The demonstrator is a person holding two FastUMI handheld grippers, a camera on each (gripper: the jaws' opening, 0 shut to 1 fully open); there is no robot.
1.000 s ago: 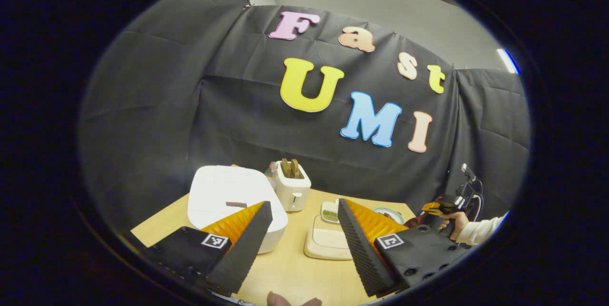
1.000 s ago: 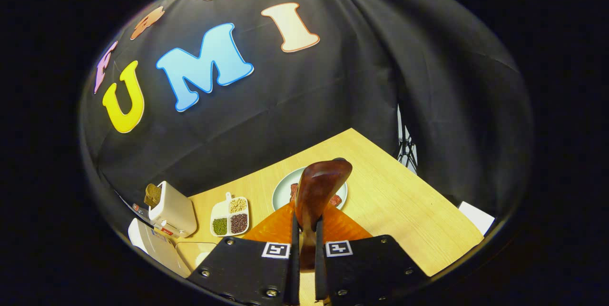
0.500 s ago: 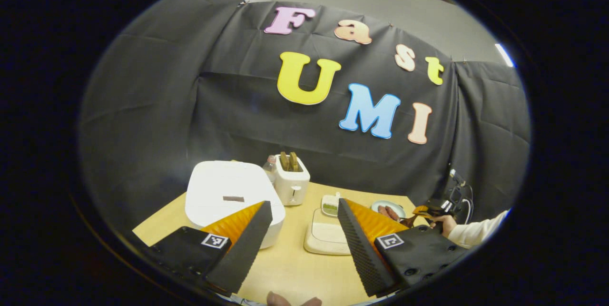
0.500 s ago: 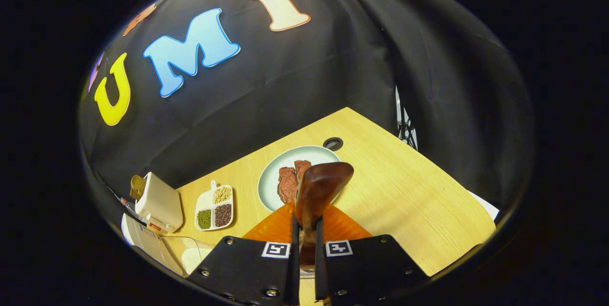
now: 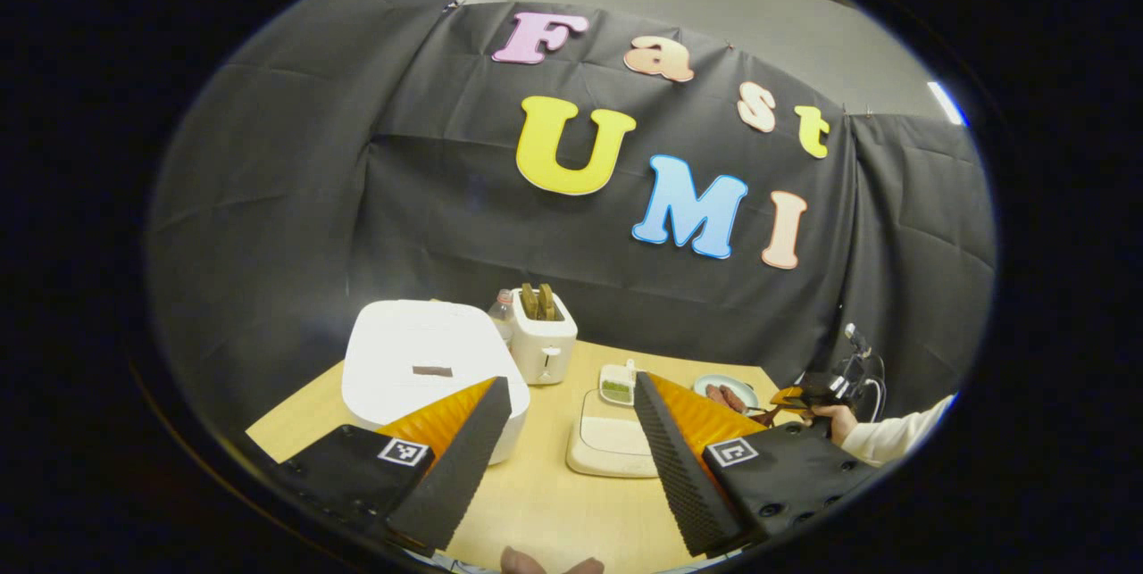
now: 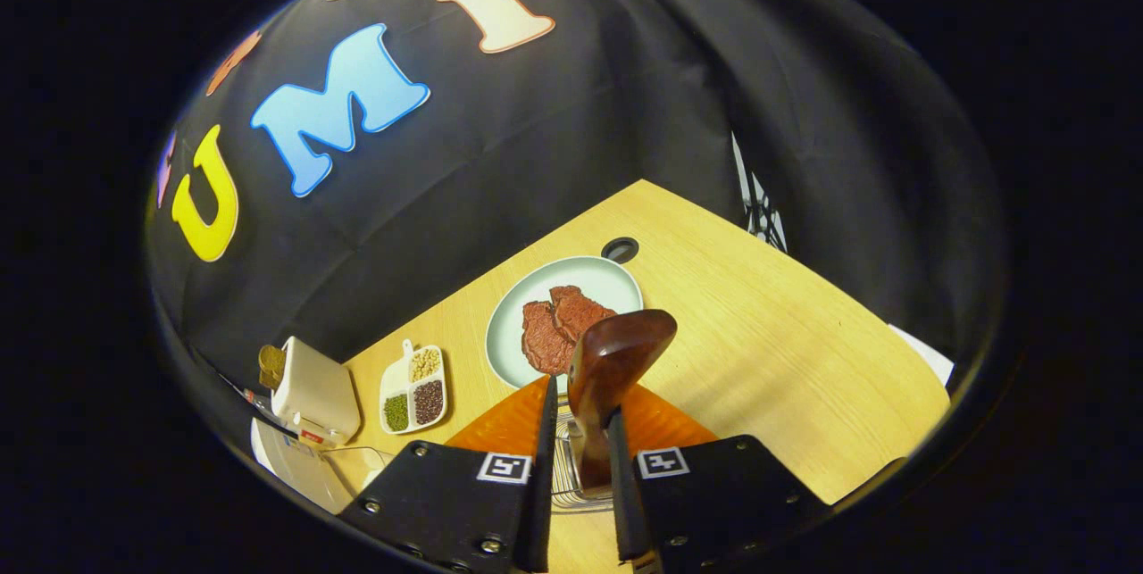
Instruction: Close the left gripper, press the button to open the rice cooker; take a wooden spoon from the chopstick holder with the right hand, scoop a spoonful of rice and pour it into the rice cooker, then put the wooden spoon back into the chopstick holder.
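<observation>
Table [image 6: 768, 351]: light wood, carrying everything below; seen in both views.
Rice cooker [image 5: 420, 364]: white, lid down, at the table's left in the left gripper view, behind the left gripper's left finger.
Toaster [image 5: 543, 346]: white, upright just right of the rice cooker, two dark slices standing in its slots; a bottle peeks out between the two.
Flat white container [image 5: 612, 445]: lies between the left gripper's fingers in the left gripper view; contents too pale to tell.
Plate [image 6: 536, 306]: pale, round, holds two reddish-brown meat pieces, straight ahead of the right gripper.
Divided dish [image 6: 412, 386]: small, white, green, tan and dark grains in separate cells, left of the plate.
Left gripper [image 5: 567, 436]: fingers spread wide, nothing between them, hovering above the table's near edge.
Right gripper [image 6: 579, 458]: fingers slightly parted, on either side of the spoon's handle; whether they press on it I cannot tell.
Wooden spoon [image 6: 612, 369]: dark glossy brown, long axis running forward along the fingers, bowl end pointing away toward the plate, tilted a little right.
Chopstick holder [image 6: 564, 467]: wire rack, partly seen below the spoon between the fingers; whether the handle end sits inside it is hidden.
</observation>
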